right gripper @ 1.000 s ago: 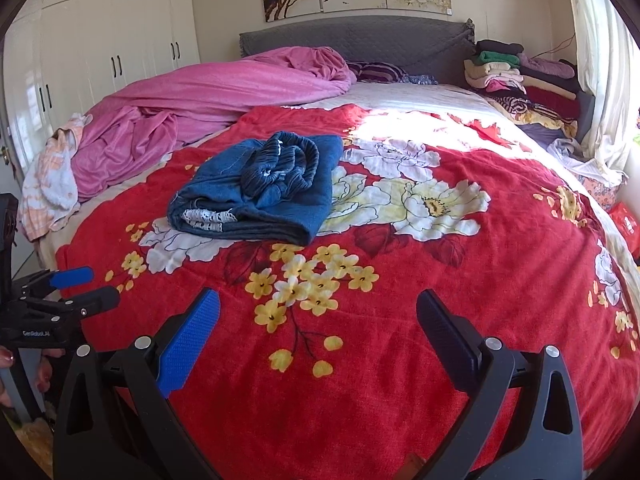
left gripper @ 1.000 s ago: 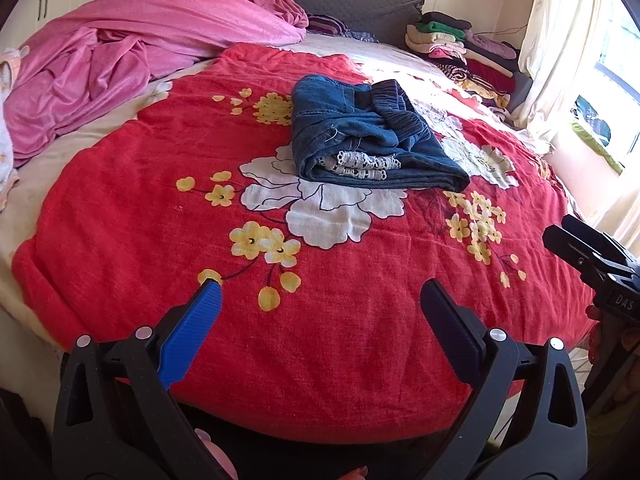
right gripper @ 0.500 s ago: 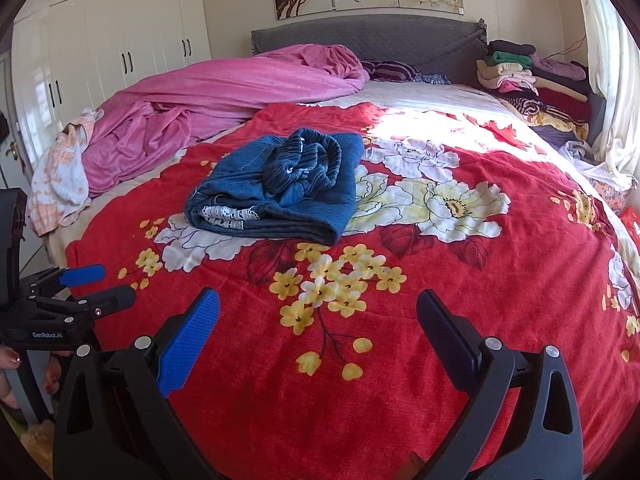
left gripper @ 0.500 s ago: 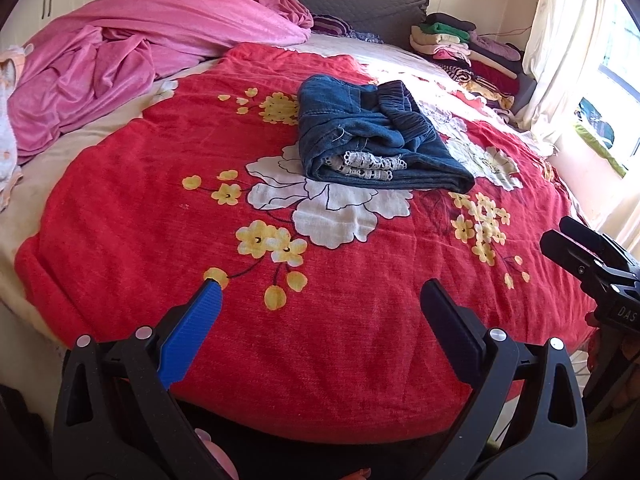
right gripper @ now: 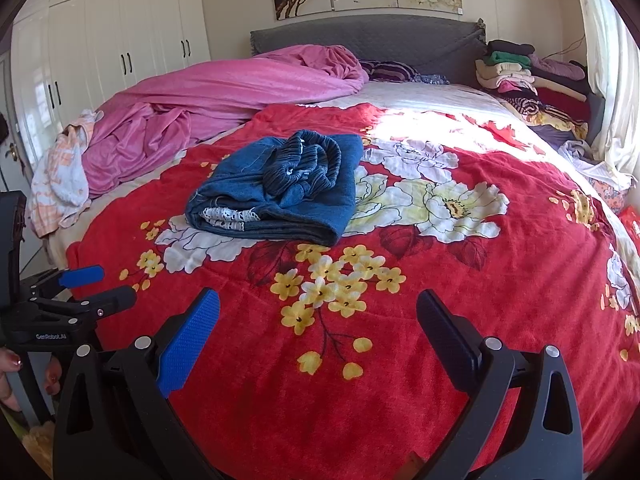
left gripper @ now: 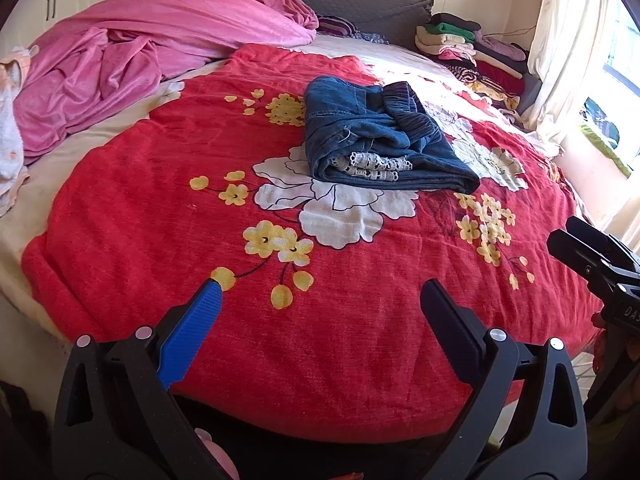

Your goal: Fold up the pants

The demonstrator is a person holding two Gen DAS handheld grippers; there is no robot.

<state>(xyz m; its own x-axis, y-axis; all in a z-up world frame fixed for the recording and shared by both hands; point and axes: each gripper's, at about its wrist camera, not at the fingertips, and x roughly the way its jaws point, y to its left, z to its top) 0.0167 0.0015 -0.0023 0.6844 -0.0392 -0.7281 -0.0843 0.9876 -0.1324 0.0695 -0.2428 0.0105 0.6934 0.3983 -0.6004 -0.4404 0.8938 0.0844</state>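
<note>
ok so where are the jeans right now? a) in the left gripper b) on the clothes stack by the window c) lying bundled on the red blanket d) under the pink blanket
c: the jeans lie bundled on the red blanket, with both the left gripper and right gripper open, empty and short of them.

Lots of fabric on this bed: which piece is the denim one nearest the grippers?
The blue denim pants, bundled on the red floral blanket. The pink blanket and stacked clothes lie farther back, and neither is denim.
</note>
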